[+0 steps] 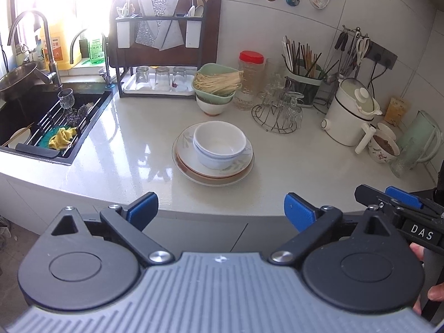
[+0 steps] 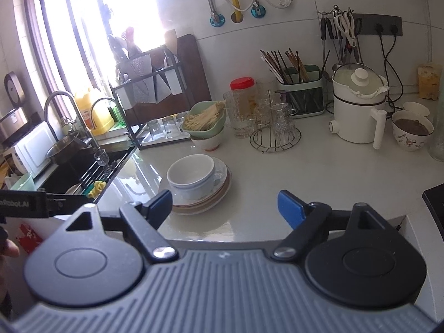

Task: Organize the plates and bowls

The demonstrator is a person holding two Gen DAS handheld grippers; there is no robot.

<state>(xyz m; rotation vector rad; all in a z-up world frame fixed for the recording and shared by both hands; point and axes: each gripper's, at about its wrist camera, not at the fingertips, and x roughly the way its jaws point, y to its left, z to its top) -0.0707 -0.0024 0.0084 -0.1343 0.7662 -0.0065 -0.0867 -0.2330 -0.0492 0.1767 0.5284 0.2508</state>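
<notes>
Bowls [image 1: 219, 145]: nested on your plates [image 1: 213, 172], 12 o'clock
Left gripper [image 1: 221, 211]: wide open, empty
Right gripper [image 2: 224, 208]: same

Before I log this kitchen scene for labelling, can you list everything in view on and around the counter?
White ceramic bowls: two, nested, on the plate stack.
Floral-rimmed plates: a stack, count unclear, counter centre.
Pale green bowl of noodles: one, stacked on a white bowl, behind the plates.
Red-lidded clear jar: one, right of the green bowl.
Wire rack of glasses: one, right of the jar.
Green chopstick holder: one, by the wall.
White electric pot: one, far right.
Black sink: one, left, holding a yellow cloth.
Left gripper: black with blue pads, open, empty.
Right gripper: same, open, empty.
</notes>
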